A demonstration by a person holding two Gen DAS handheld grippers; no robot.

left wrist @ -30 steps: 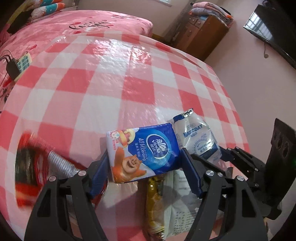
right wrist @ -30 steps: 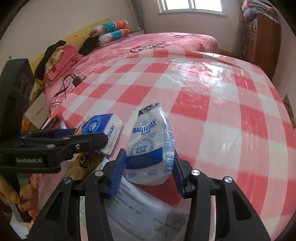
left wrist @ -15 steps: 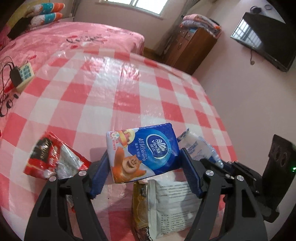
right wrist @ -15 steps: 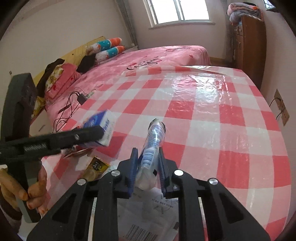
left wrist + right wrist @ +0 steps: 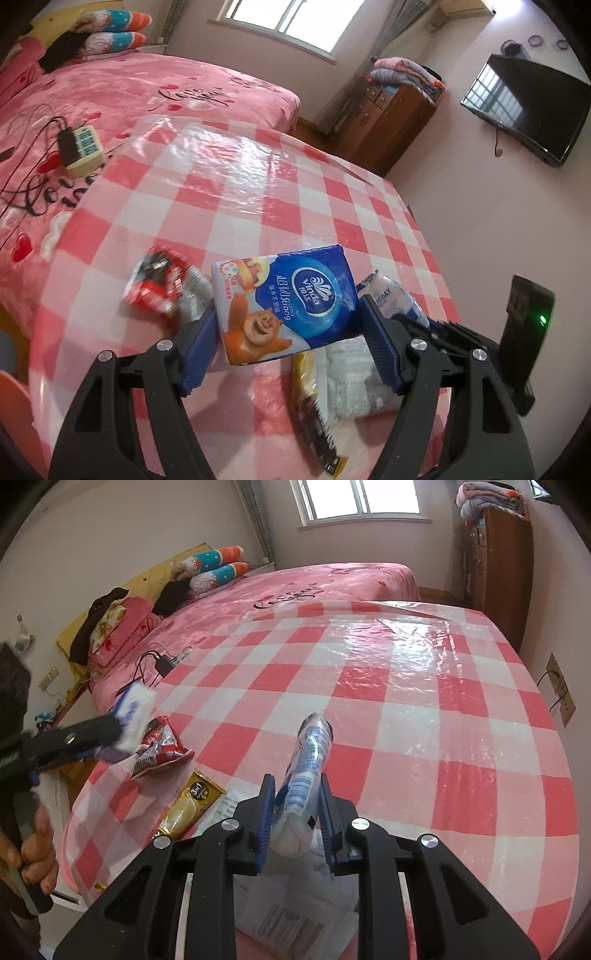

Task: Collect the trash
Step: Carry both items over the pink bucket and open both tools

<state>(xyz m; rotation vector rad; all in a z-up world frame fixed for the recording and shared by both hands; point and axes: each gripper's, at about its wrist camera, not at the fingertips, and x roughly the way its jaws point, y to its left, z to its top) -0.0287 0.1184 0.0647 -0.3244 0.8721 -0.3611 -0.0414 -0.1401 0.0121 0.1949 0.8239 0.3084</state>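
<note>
The left gripper [image 5: 286, 328] clamps a blue rectangular tissue pack [image 5: 284, 302] between wide-set fingers, mid-frame above the checked bench [image 5: 229, 192]. The right gripper [image 5: 295, 818], fingers loosening slightly, pinches a white-and-blue plastic pouch [image 5: 304, 771], lower centre.

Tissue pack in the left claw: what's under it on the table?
Below the lifted tissue pack lie a gold sachet and a white printed bag, partly overlapping on the checked tablecloth. Their upper ends are hidden behind the pack.
</note>
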